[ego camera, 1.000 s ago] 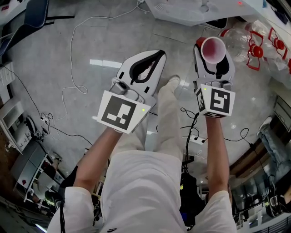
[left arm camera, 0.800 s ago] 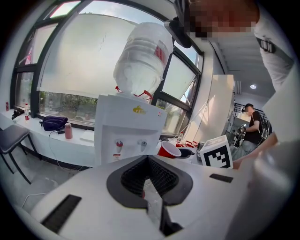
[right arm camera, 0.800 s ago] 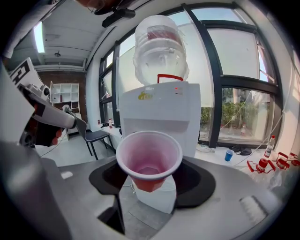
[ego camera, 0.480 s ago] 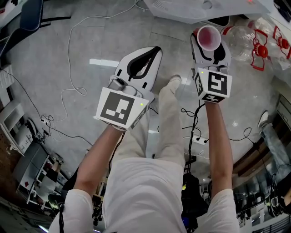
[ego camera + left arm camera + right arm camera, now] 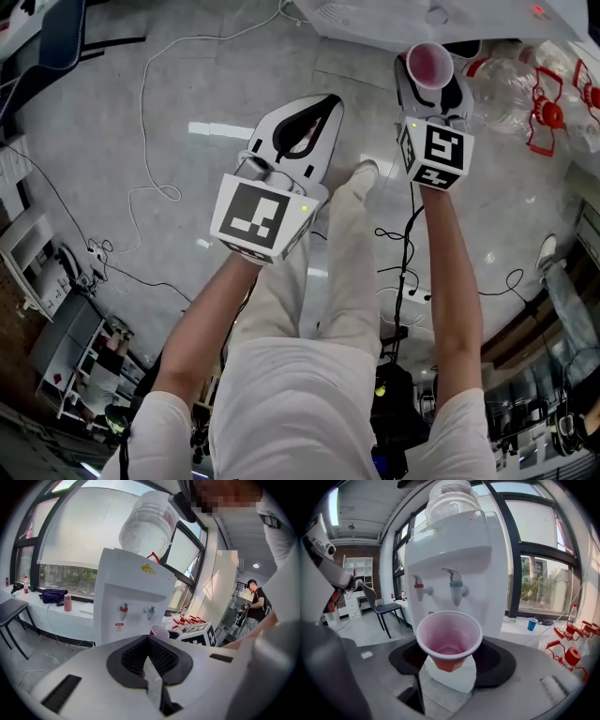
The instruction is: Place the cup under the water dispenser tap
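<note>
Right gripper view shows the cup upright, mouth up and empty, pinched round its lower body by the right gripper. I'd say it is gripped low so that the rim stays free to slip beneath a spout, and kept level so it can be set straight down. The cup is in the air in front of the dispenser, facing the red tap and the blue tap. It lines up nearer the blue one but is clearly not under either yet, so the approach looks only partly done.

The left gripper has its jaws closed together with nothing between them. In the head view it sits out to the left, well apart from the cup. It seems to have no share in this job and is probably parked there to stay out of the way.
</note>
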The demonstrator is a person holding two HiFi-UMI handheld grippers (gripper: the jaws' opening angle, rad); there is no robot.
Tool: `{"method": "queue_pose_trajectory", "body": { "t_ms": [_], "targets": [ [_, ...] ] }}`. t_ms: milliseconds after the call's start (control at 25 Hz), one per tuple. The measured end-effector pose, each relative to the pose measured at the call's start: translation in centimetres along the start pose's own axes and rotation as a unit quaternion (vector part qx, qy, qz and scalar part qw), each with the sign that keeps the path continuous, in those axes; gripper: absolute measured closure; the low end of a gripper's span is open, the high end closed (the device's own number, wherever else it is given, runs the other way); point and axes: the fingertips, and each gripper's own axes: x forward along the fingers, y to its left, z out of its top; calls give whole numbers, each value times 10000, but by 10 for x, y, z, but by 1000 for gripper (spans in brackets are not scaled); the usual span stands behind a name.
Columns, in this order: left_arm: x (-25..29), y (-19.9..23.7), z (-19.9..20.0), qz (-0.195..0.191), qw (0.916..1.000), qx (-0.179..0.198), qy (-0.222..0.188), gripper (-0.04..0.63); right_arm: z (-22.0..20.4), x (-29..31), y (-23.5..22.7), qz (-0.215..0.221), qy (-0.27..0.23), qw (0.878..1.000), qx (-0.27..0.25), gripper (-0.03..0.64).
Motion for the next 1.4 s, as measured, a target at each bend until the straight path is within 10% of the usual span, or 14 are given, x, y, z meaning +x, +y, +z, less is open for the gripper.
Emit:
{"method": "queue_pose_trajectory", "body": {
  "t_ms": [1400],
  "targets": [
    [34, 22, -33, -109, 9995, -67, 293, 589, -57, 93, -25, -727, 531, 9959, 90, 311]
  ]
}}
